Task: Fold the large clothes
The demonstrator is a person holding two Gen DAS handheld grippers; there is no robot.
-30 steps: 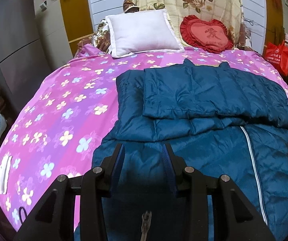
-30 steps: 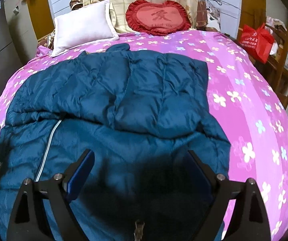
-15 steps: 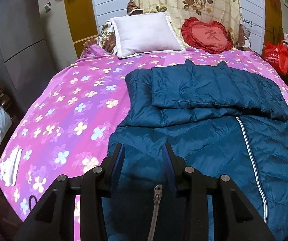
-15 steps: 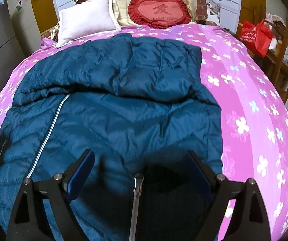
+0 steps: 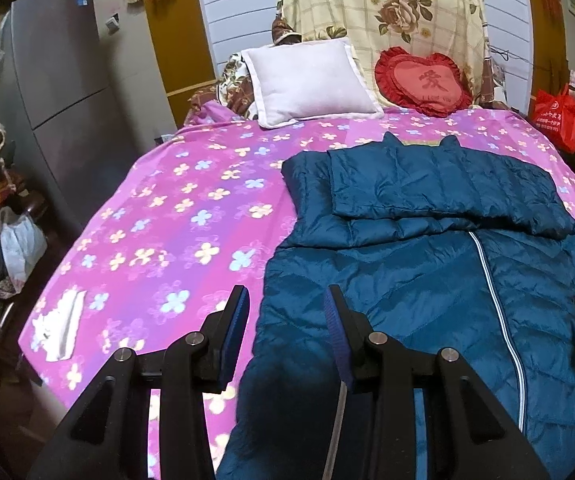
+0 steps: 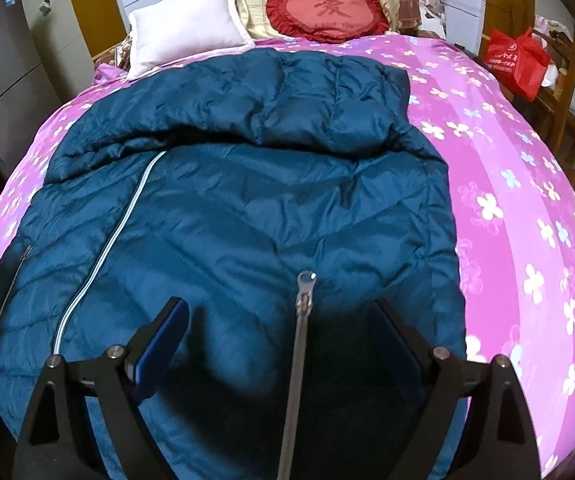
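Right wrist view — both grippers (image 6: 277,350) (image 5: 285,330) gape, empty, above jacket (image 6: 247,208).

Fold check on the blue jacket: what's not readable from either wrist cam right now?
- Left wrist view: the near hem of the jacket is cut off by the bottom edge and hidden behind the left gripper.
- Right wrist view: the lower end of the zipper runs out of frame between the right gripper's fingers.
- Both views: the sleeves' ends are folded out of sight at the far end.
- Left wrist view: the white item on the bedspread is too blurred to identify.
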